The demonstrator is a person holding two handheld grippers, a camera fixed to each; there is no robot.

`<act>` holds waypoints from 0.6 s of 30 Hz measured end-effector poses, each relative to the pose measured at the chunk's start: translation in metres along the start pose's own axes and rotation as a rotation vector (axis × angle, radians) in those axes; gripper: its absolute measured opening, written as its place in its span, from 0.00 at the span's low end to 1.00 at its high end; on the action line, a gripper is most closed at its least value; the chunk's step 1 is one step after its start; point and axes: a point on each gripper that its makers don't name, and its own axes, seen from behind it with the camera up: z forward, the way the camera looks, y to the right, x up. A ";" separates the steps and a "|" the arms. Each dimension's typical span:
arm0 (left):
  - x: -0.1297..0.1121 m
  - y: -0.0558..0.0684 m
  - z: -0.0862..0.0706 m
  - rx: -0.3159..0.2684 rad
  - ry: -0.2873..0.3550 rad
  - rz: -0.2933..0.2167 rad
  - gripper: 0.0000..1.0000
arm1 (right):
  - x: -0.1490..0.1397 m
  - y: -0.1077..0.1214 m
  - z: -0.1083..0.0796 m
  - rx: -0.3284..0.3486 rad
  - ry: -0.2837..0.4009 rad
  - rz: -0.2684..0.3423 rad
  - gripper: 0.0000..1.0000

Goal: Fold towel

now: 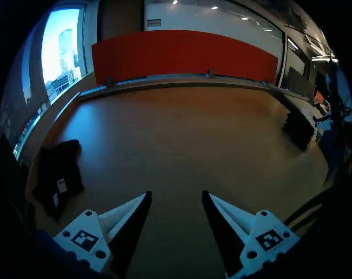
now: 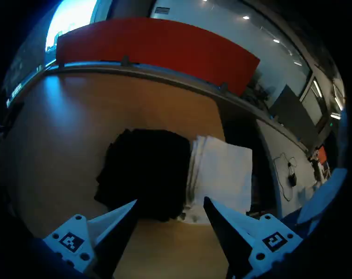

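Wooden table (image 1: 185, 135); black towels (image 2: 148, 167) beside white towels (image 2: 224, 176); left tongs (image 1: 176, 193), right tongs (image 2: 170, 200) released.

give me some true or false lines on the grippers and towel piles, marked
1. The right gripper is open, holding nothing. True.
2. The white towel pile lies on top of the black towel pile. False: it lies beside it.
3. The left gripper is shut on a towel. False: it is open over the bare wooden table.
4. A red partition stands behind the table. True.
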 end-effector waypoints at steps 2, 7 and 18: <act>0.001 0.000 0.000 0.000 0.002 0.001 0.79 | 0.005 -0.003 -0.002 0.001 0.021 0.017 1.00; 0.005 -0.001 0.000 0.001 0.008 0.002 0.79 | 0.023 -0.011 -0.007 0.002 0.090 0.066 1.00; 0.013 -0.005 0.001 0.007 0.023 -0.005 0.79 | 0.075 -0.018 -0.023 -0.029 0.308 0.211 1.00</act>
